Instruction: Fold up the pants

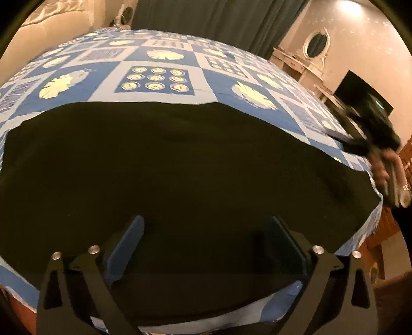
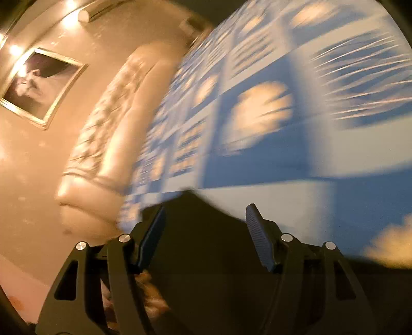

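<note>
Black pants (image 1: 180,165) lie spread flat on the blue and white patterned bedspread (image 1: 159,77). My left gripper (image 1: 206,224) is open, its fingers (image 1: 126,247) hovering over the near edge of the pants. My right gripper (image 2: 206,214) is open over a corner of the black pants (image 2: 203,247); that view is blurred by motion. The right gripper and the hand holding it (image 1: 386,165) also show blurred at the bed's right edge in the left wrist view.
A padded cream headboard (image 2: 103,144) and a framed picture (image 2: 41,85) are in the right wrist view. A white dresser with an oval mirror (image 1: 316,43), a dark screen (image 1: 363,98) and dark curtains (image 1: 219,20) stand beyond the bed.
</note>
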